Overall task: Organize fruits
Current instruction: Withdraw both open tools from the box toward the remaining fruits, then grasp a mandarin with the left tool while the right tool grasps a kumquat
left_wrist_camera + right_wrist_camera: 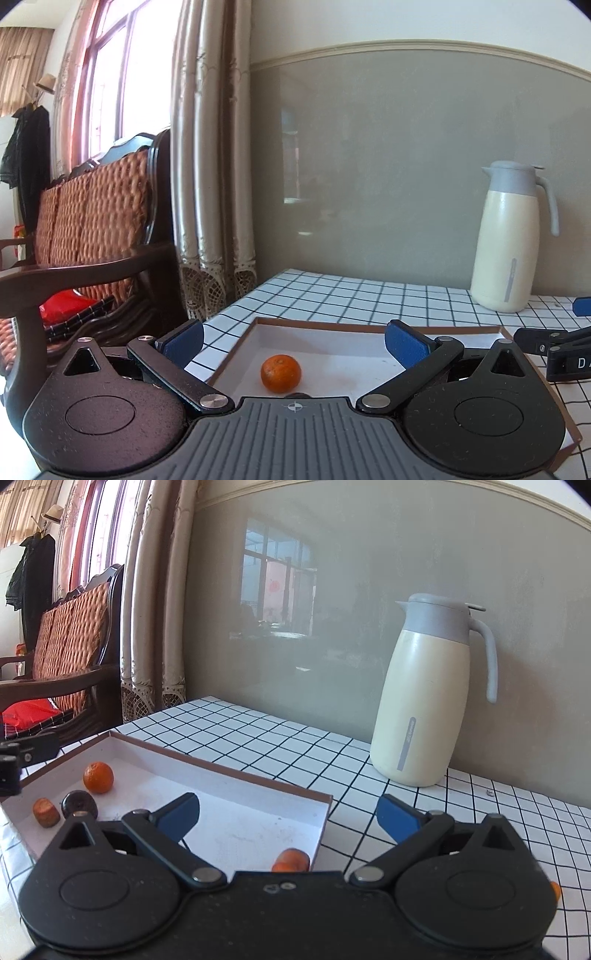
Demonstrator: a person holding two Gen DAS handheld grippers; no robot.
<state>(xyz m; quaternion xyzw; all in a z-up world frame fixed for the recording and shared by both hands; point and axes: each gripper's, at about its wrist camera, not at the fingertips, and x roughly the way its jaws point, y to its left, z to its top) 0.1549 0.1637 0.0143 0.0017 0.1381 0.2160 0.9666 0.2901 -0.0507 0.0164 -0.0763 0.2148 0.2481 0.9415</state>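
Observation:
A shallow white box with a brown rim [317,325] [229,766] lies on the checked tablecloth. A tangerine [280,373] [98,777] sits inside it. My left gripper [293,341] is open above the box, the tangerine between and below its blue pads. In the right wrist view a dark round fruit [78,804] and a small orange-brown fruit [46,812] lie near the tangerine. Another orange fruit [291,860] lies in the box's near right corner, partly hidden. My right gripper [288,818] is open and empty over the box's right end.
A cream thermos jug with a grey lid [511,236] [428,690] stands at the back of the table by the grey wall. A wooden wicker-backed bench [88,229] and curtains [210,155] are to the left. An orange thing [555,890] peeks out at the right.

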